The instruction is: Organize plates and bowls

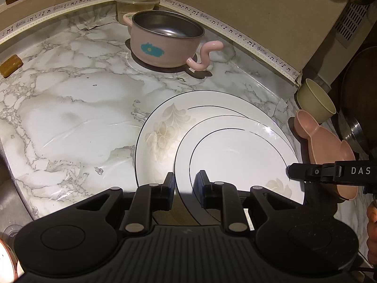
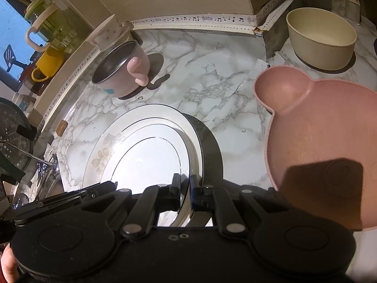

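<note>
left hand-held gripper (image 1: 185, 184) clamped on small plate (image 1: 235, 155) rim | right hand-held gripper (image 2: 186, 185) clamped opposite rim, steadying it | we nested it on large plate (image 1: 160, 127) to stack | desk (image 1: 70, 108)

A small black-rimmed white plate (image 1: 235, 155) lies tilted atop a larger floral plate (image 1: 160, 132) on the marble counter, near a pink bear-eared bowl (image 2: 325, 146).

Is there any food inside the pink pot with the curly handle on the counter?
No, the pink pot shows a bare metal inside in the left wrist view, with nothing in it.
</note>
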Available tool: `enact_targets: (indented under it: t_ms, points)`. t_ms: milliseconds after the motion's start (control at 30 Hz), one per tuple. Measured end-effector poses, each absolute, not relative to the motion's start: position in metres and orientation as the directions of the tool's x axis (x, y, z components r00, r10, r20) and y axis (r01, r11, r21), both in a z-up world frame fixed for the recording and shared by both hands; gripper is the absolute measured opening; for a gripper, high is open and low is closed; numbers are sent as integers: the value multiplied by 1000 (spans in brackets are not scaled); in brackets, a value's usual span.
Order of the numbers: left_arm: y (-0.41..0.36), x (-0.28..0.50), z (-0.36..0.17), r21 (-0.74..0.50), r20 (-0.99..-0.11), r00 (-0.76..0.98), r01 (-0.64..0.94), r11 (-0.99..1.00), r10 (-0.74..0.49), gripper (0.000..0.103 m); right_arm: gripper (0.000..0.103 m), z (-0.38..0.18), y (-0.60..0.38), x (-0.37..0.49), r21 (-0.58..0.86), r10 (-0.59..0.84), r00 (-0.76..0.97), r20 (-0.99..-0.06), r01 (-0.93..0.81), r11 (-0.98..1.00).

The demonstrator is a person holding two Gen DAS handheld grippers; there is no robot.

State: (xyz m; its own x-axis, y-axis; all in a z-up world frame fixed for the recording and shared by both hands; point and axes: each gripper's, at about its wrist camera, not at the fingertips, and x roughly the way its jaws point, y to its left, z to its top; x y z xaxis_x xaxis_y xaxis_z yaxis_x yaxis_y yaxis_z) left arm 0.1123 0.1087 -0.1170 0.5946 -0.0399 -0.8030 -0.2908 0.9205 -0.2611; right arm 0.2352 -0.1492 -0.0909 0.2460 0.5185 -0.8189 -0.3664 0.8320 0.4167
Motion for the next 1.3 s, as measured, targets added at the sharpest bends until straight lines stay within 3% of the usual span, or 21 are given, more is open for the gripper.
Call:
enact_targets:
  t_ms: [1300]
  points:
    - [106, 109, -110, -232, -791, 611, -246, 941, -35, 19, 11, -103, -128, 243, 395, 497, 251, -831, -364, 844]
